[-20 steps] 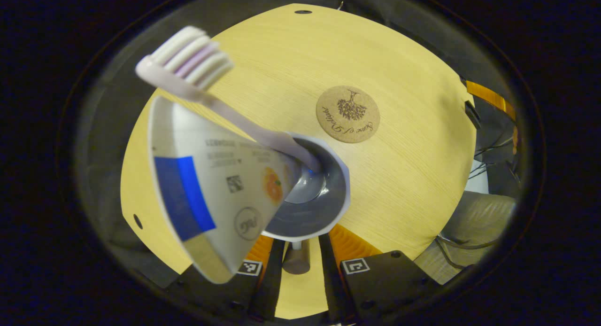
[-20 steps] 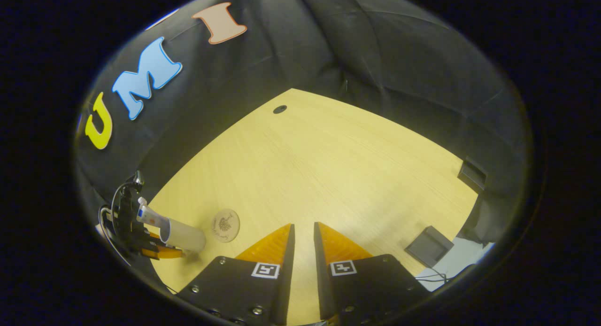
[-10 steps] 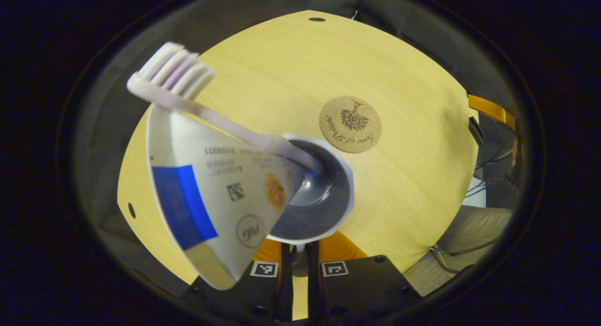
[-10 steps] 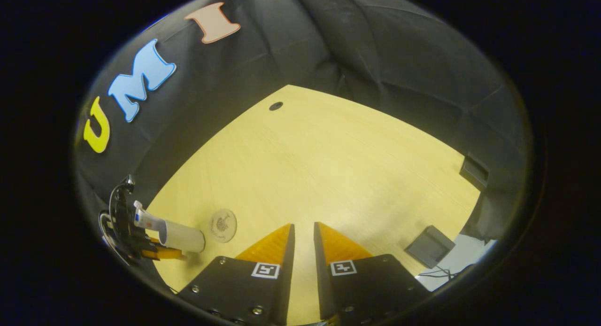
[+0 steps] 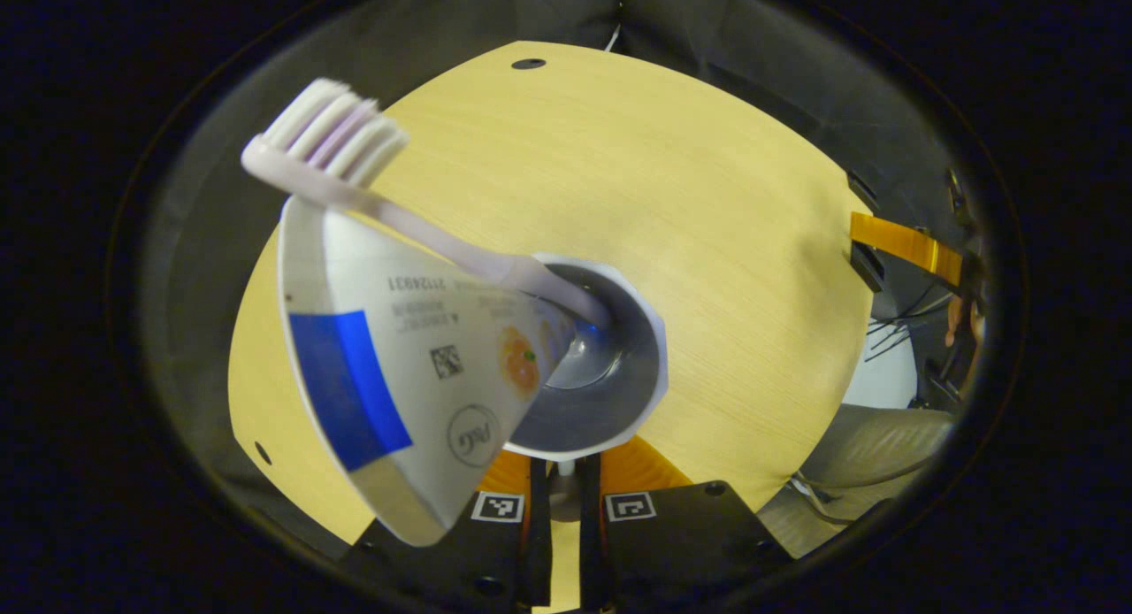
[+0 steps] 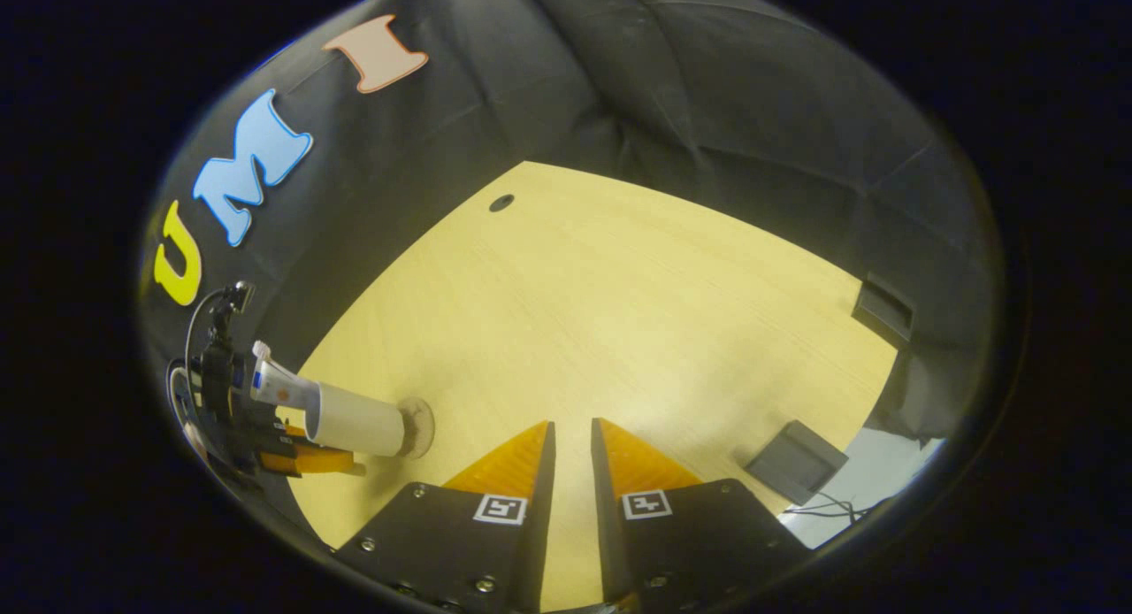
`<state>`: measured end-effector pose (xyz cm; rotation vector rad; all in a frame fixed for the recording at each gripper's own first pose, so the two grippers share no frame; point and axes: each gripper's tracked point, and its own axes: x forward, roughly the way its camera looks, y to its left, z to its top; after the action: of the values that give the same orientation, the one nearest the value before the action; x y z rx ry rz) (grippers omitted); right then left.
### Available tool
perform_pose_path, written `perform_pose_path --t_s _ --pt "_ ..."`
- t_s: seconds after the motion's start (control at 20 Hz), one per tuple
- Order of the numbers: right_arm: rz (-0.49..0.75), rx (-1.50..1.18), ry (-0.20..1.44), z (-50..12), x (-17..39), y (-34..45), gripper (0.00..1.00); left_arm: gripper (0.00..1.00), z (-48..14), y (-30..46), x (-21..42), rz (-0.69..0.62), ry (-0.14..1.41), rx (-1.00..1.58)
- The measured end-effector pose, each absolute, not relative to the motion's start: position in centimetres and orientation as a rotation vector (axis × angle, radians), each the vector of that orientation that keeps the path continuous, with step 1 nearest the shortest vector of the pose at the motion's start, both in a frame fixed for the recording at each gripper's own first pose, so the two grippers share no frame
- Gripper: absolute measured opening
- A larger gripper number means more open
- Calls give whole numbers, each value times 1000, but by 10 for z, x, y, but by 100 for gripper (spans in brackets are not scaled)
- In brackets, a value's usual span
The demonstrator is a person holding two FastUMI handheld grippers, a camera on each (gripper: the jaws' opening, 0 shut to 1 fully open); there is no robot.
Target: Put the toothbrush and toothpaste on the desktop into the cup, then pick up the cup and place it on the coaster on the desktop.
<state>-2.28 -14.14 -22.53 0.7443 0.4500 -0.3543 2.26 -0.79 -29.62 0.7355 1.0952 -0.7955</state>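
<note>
The left hand-held gripper (image 5: 564,499) is clamped on the cup (image 5: 610,366) near its base, and it's carried it over: the coaster (image 6: 419,426) that sat ahead of it half a second back is now right under the cup (touching, I think; that view's tiny). Toothbrush (image 5: 389,207) and toothpaste (image 5: 398,349) lean out up-left. The right hand-held gripper (image 6: 569,472), nearly closed, holds nothing over the counter (image 6: 619,313).

One cup (image 5: 610,393), one toothbrush (image 5: 389,207), one toothpaste tube (image 5: 398,375) (both in the cup), one coaster (image 6: 419,424)
</note>
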Motion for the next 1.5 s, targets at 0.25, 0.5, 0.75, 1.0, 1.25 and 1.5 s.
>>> perform_pose_path --t_s 0.25,0.5,0.75,1.0,1.25,1.5 --pt "-384 777 446 -229 -31 -151 25 19 -296 -11 24 -805 1108 758" --pt "-393 803 451 -235 -34 -157 24 19 -308 -13 25 -791 1123 773" --pt "-383 806 460 -237 -33 -155 24 31 -303 -13 25 -803 1081 797" --pt "-347 788 453 -226 -25 -146 25 36 -274 -3 5 -784 996 779" --pt "-238 664 425 -191 -7 -117 25 49 -199 14 -32 -701 771 649" --pt "-105 431 336 -129 7 -77 25 43 -125 29 -35 -552 517 406"
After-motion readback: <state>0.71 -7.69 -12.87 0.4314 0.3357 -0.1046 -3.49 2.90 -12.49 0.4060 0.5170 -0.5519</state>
